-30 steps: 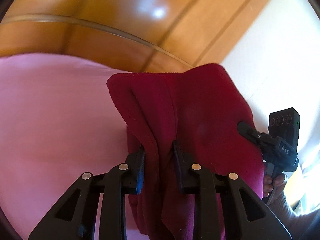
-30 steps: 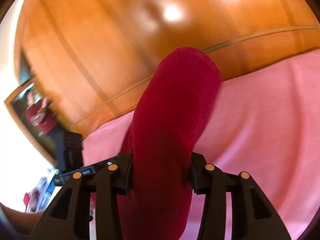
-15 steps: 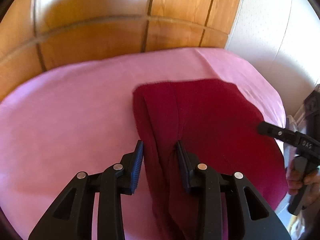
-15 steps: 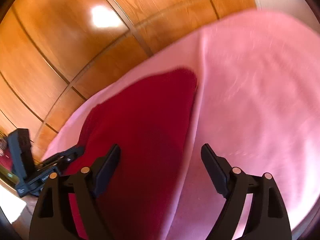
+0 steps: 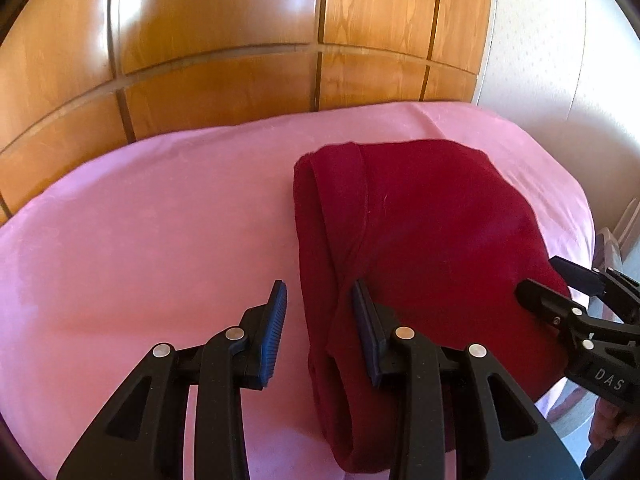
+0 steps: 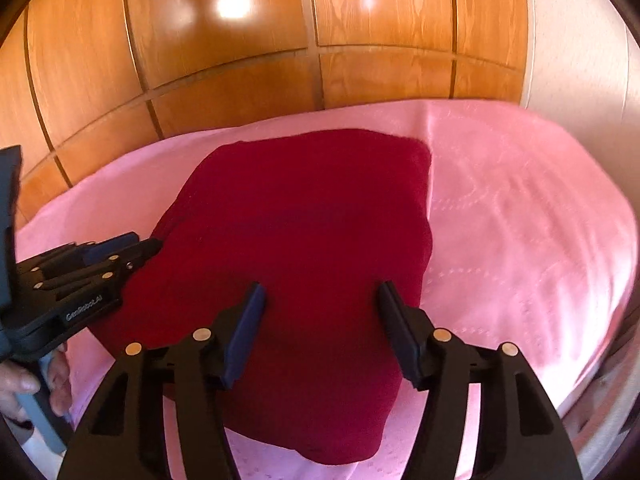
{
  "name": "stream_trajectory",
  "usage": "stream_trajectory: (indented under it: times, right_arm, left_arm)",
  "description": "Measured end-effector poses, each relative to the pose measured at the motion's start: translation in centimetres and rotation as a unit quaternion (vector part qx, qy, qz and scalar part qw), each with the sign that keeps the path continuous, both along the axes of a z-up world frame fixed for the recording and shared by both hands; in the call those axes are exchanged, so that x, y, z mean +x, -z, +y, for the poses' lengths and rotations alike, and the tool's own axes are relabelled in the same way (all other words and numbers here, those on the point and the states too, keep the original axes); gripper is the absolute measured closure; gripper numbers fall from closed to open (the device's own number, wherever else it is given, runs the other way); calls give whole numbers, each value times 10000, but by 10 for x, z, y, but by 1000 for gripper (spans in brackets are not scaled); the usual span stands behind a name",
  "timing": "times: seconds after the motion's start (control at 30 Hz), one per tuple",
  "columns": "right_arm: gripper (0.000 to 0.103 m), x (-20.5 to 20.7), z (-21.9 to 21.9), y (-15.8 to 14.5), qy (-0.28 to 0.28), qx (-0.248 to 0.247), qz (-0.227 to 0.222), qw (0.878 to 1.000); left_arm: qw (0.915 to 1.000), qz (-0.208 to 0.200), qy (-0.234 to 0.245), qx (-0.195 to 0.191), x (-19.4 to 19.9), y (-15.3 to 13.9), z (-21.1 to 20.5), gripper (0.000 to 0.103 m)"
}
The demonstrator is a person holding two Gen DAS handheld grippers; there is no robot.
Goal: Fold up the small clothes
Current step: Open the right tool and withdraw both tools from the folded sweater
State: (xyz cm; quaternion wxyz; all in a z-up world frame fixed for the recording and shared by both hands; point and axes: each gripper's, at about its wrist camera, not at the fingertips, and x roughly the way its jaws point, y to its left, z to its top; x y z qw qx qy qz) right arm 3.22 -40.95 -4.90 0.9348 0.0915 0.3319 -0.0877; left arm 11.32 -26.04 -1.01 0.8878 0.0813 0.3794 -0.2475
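Observation:
A dark red garment lies folded on the pink bedspread; it also shows in the right wrist view. My left gripper is open at the garment's left folded edge, its right finger over the cloth, holding nothing. My right gripper is open wide above the garment's near part, empty. The right gripper also shows at the garment's right edge in the left wrist view. The left gripper shows at its left edge in the right wrist view.
A wooden panelled headboard runs behind the bed, also in the right wrist view. A white wall stands to the right. The bedspread's right part has a stitched pattern and ends at the bed's edge.
Both grippers carried the lifted garment down onto the bedspread and let it go. The jaws opened, the right one wide. The garment now lies flat.

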Motion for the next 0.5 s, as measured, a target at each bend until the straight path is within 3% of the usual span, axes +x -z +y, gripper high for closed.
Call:
stream_trajectory:
  times: [0.1, 0.17, 0.2, 0.43, 0.5]
  right_arm:
    - [30, -6, -3, -5, 104, 171, -56, 9998]
    - [25, -13, -2, -6, 243, 150, -128, 9995]
    - [23, -18, 0, -12, 292, 139, -147, 9994]
    - [13, -32, 17, -15, 588, -53, -82, 9982]
    - [10, -36, 18, -15, 674, -99, -74, 9977]
  left_arm:
    - [9998, 41, -106, -148, -3, -8, 6, 68]
    - [9993, 0, -299, -245, -4, -12, 13, 48]
    - [9990, -27, -341, -294, -7, -14, 16, 46]
    - [9984, -80, -406, -391, -19, -22, 24, 45]
    - [9983, -106, -412, -388, -24, -24, 25, 39]
